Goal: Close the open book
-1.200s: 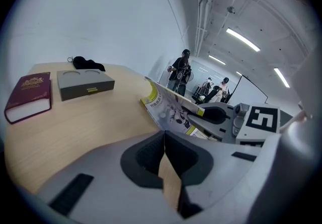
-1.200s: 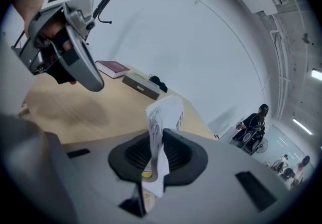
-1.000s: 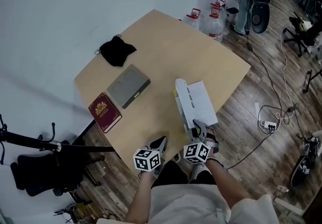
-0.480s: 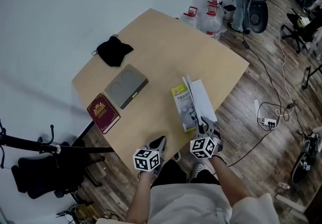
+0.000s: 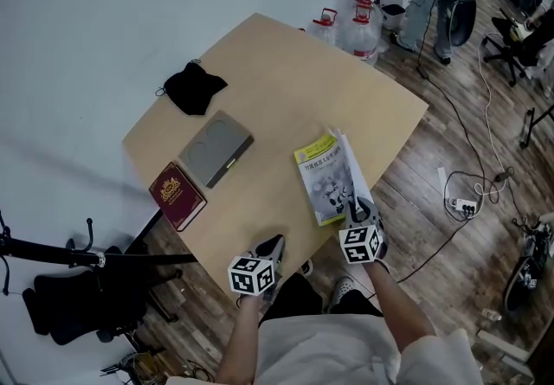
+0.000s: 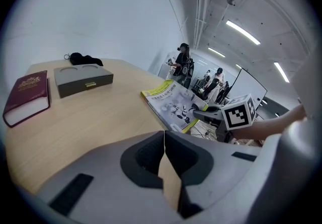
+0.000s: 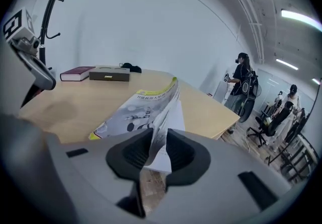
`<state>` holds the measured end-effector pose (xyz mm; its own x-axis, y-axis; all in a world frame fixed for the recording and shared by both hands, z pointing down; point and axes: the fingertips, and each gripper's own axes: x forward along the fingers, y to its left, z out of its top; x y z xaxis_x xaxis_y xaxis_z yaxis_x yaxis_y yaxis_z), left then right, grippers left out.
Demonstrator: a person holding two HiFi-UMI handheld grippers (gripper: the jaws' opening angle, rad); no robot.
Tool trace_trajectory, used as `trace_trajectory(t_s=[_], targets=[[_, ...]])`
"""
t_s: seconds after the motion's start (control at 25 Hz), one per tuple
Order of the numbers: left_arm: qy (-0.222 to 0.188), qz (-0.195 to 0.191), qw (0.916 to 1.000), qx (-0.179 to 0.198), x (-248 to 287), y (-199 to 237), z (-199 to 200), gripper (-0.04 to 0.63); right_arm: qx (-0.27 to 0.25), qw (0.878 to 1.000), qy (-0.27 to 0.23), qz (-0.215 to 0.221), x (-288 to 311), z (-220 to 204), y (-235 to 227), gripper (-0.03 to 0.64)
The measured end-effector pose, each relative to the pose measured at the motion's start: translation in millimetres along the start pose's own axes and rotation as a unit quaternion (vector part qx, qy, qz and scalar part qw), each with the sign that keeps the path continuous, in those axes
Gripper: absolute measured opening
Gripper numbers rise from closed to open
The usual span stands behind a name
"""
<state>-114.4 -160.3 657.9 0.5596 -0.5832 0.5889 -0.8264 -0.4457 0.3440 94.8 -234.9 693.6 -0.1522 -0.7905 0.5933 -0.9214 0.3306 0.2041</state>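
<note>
Releasing the nearly closed softcover book (image 5: 327, 174)
right gripper (image 7: 155, 151) jaws have just been opening, loose pages (image 7: 166, 117) between; left gripper (image 6: 164, 156) clenched, empty; unpressed pages may spring open

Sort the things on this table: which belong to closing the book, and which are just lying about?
In the job:
yellow-covered book, nearly closed
right gripper, jaws have just been opening, the book's loose pages between them

Lying about:
red book
grey box
black pouch
left gripper, jaws shut, empty
</note>
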Motion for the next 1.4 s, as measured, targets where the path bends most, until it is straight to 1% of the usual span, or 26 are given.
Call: trace_trajectory(t_s=[0.24,0.32,0.52,0.6,0.68,0.8,0.88,1.0,1.08,1.4], targets=[[0.004,-0.002,1.0,0.003,3,2,0,0.023,0.044,0.998,0.027,0.023,10,-15,-8,0.13],[0.005,-0.004,1.0,0.006,5,2,0,0.023,0.069,0.996,0.035,0.034,12,-21,-11,0.144],[0.009,-0.003,0.9999,0.012,3,1,0,0.023,0.143,0.986,0.042,0.079,11,-29,-17,0.186],[0.009,-0.002,0.9999,0.011,3,1,1,0.023,0.17,0.981,0.04,0.088,11,-33,-21,0.195],[0.009,-0.001,0.9999,0.012,3,-1,0,0.023,0.195,0.976,0.042,0.087,11,-39,-22,0.206],[0.01,-0.003,0.9999,0.013,3,-3,-1,0.023,0.222,0.971,0.045,0.069,12,-46,-23,0.216],[0.008,-0.003,0.9999,0.014,2,-3,0,0.023,0.22,0.973,0.05,0.053,14,-46,-24,0.226],[0.007,0.0,0.9999,0.015,-3,-1,0,0.023,0.199,0.977,0.063,0.038,12,-45,-23,0.233],[0.005,0.003,0.9999,0.013,-6,-2,-1,0.023,0.187,0.979,0.069,0.04,9,-45,-23,0.233],[-0.006,0.002,0.9999,0.015,-11,-14,-3,0.023,0.157,0.985,0.062,0.04,-20,-50,-36,0.235]])
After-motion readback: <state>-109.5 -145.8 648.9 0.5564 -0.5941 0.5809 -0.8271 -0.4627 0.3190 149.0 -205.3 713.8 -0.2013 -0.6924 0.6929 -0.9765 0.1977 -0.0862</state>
